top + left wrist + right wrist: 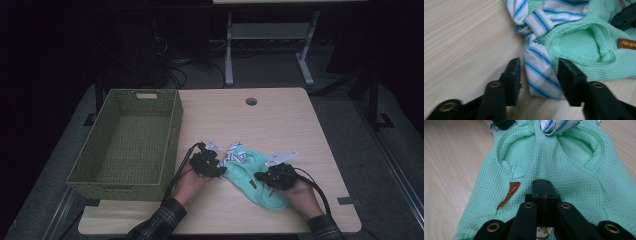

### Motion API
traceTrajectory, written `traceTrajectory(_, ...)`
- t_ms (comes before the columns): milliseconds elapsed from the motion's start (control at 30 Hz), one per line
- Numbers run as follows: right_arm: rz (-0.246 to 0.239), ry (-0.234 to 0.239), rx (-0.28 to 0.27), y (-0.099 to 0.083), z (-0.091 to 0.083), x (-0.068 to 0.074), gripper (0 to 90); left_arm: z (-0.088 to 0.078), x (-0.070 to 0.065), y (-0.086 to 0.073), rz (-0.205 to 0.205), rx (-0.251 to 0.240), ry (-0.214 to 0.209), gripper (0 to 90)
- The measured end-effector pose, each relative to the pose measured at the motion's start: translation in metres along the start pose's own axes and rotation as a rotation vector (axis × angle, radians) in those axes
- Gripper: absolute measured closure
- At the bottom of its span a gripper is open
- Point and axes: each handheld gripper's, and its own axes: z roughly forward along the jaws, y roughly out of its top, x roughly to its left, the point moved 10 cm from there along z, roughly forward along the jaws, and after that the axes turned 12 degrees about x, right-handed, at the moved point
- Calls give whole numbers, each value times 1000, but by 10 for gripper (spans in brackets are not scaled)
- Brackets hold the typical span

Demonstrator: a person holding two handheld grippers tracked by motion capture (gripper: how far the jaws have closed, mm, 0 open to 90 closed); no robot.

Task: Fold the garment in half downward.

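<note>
Your right tongs [541, 185] have their jaws pressed flat together, resting on the mint-green garment [554, 167] at its near end; whether any cloth is pinched between them you cannot tell from here, but the placement reads as an anchor, pinning that end to the counter [280, 115] so the knit does not slide while the other hand works. Your left tongs [537, 75] stand partly open, one jaw on each side of the blue-striped white cloth [540, 72] that pokes out of the green knit, the pads not yet pressing on it. That straddle suggests you are lining up a pinch on the striped edge, probably to fold or gather the piece. The garment lies on the counter in front of you, between your two hands [190, 187], just right of the woven green basket [172, 137], which sits at the counter's left side and is the likely destination.
</note>
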Motion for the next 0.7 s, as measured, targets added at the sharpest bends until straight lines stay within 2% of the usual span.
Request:
traceTrajectory(100, 7, 9, 0, 0, 0, 0, 893, 1, -1, 1, 14, 6, 20, 670)
traceTrajectory(267, 15, 10, 2, 0, 0, 0, 894, 1, 0, 2, 8, 8, -2, 802)
traceTrajectory(400, 17, 10, 8, 0, 0, 0, 894, 0, 2, 5, 9, -1, 9, 825)
traceTrajectory(500, 24, 22, 9, 0, 0, -1, 894, -4, 3, 8, -17, -33, -3, 832)
traceTrajectory(700, 22, 23, 12, 0, 0, -1, 894, -19, 4, 18, -29, -86, -5, 837)
